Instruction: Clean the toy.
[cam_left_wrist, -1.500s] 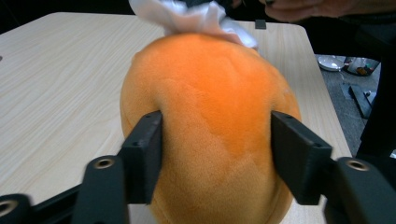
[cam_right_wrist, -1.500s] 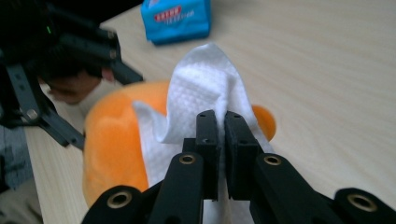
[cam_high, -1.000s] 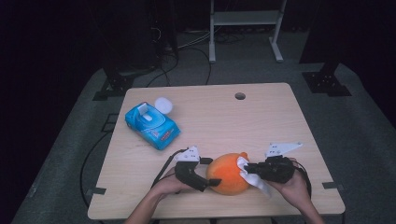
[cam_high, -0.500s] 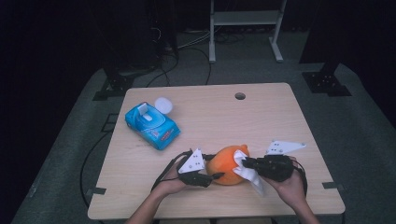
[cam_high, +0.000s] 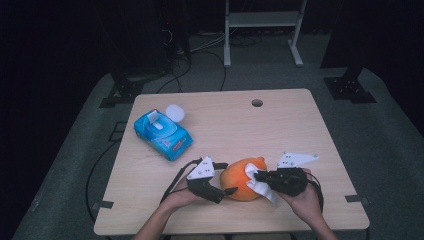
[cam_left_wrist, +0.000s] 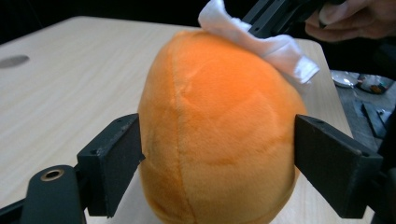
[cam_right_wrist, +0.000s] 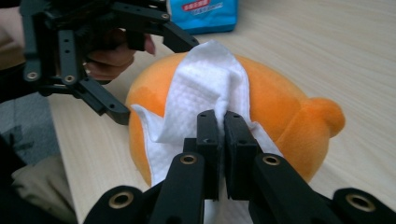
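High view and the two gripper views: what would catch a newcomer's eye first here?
The bright orange plush toy at the table's near edge stands out first, sitting between the jaws of the left tool, which have just been opening. Next comes the white wipe draped over the plush, pinched in the shut right tool. Farther back on the left lies a blue wipes pack.

- Left gripper (cam_high: 227, 190): low over the table's near edge, pointing right. Jaws have just been opening, spread wide round the orange plush toy (cam_left_wrist: 215, 126); left pad touching its side, right pad at its edge, contact unclear.
- Right gripper (cam_high: 260, 176): pointing left, jaws clamped tight on a white wipe (cam_right_wrist: 205, 88) draped over the toy.
- Both forearms enter from the bottom edge, hands wrapped round the gripper bodies.
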